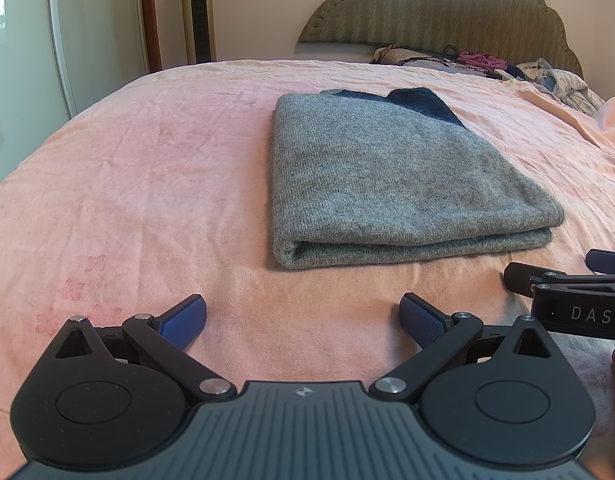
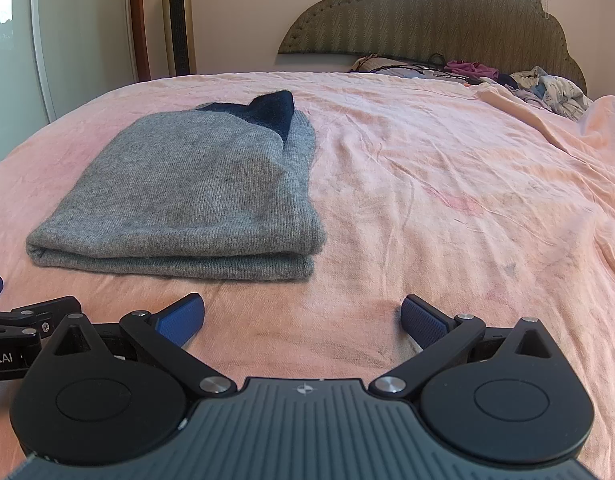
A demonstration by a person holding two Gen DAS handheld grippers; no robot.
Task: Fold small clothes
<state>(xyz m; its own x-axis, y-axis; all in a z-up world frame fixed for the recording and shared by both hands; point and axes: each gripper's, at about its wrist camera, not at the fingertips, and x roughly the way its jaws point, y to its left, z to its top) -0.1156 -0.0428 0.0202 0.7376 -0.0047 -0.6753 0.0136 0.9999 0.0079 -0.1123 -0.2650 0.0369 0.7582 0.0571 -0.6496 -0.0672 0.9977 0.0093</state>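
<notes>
**Folded sweater on the bed, both grippers empty**

While the grey sweater point(image 1: 391, 184) lies folded flat on the pink bedspread point(image 1: 127, 184), a dark blue part showing at its far end, both tools hang just short of its near fold. Held low over the sheet, the left gripper point(image 1: 303, 316) has its blue pads spread wide with nothing between them. Beside it, the right gripper point(image 2: 303, 316) is spread just as wide and empty too, the sweater ahead and to its left. Loose clothes point(image 2: 547, 88) are heaped by the padded headboard point(image 2: 447, 16).
</notes>
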